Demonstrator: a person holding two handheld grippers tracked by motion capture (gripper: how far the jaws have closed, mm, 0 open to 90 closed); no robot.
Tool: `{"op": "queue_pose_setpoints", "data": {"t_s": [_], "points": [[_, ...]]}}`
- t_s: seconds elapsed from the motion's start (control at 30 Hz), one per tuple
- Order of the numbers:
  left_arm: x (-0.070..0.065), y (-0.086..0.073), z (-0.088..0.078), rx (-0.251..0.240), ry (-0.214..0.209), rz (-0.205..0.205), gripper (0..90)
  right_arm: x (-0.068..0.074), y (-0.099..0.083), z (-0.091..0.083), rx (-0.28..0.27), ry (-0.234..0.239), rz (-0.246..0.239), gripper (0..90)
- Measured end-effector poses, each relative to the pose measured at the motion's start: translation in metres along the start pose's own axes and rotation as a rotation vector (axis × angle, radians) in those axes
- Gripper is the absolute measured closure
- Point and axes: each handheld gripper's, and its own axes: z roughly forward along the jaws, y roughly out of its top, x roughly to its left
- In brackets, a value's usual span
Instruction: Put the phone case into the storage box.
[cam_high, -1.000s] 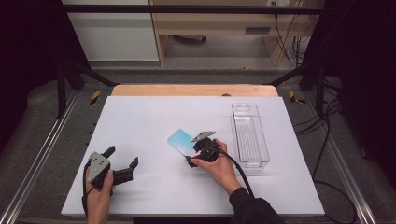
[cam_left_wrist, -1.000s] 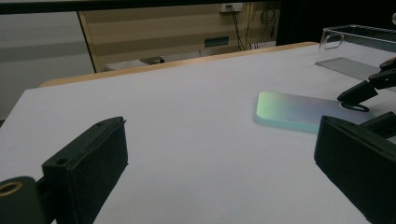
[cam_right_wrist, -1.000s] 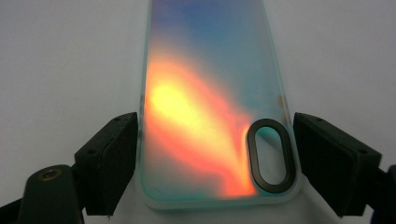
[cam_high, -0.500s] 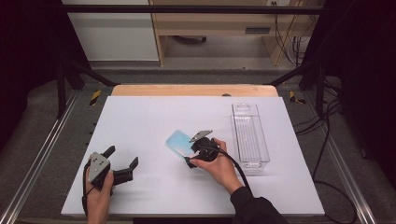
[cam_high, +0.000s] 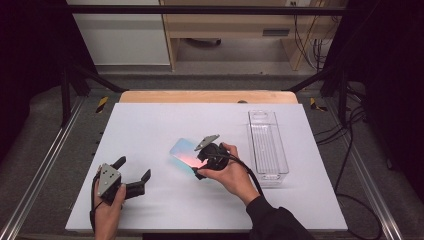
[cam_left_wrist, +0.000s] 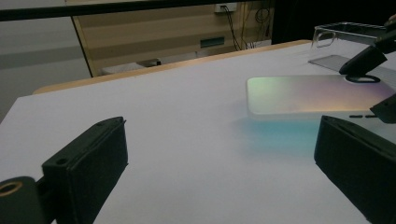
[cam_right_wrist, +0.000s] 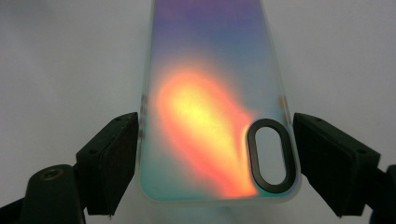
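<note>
An iridescent phone case (cam_high: 183, 151) with a black oval camera ring hangs just above the white table (cam_high: 150, 120), near its middle. My right gripper (cam_high: 199, 162) is shut on its near end, one pad on each long edge. In the right gripper view the case (cam_right_wrist: 210, 93) glows orange and blue between the black pads (cam_right_wrist: 112, 163). The left gripper view shows the case (cam_left_wrist: 313, 95) floating over a teal glow on the table. At the front left my left gripper (cam_high: 133, 168) sits open and holds nothing, and its jaws (cam_left_wrist: 219, 163) point toward the case.
A long clear plastic tray (cam_high: 267, 147) lies on the table's right side, close to my right hand, and appears again (cam_left_wrist: 345, 30) at the far right of the left gripper view. A wooden strip (cam_high: 210, 96) borders the far edge. Metal rails flank the table.
My right gripper has risen and shifted slightly left with the phone case, lifting it off the table. The left gripper has not moved.
</note>
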Motion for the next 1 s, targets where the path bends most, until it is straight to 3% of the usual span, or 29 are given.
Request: {"op": "queue_pose_setpoints", "data": {"t_s": [0.27,0.63,0.87,1.0], "points": [[-0.01,0.003,0.004,0.002,-0.014,0.031,2.3,-0.006,0.011,-0.012,0.012,-0.01,-0.005,17.9],[-0.035,0.01,0.014,-0.01,-0.02,0.146,2.1,-0.017,0.028,-0.033,0.061,-0.017,-0.03,17.9],[-0.042,0.014,0.017,-0.027,-0.002,0.178,2.0,-0.024,0.031,-0.042,0.083,0.001,-0.013,17.9],[-0.047,0.019,0.02,-0.05,0.031,0.154,0.7,-0.027,0.033,-0.05,0.09,-0.006,-0.023,17.8]]}}
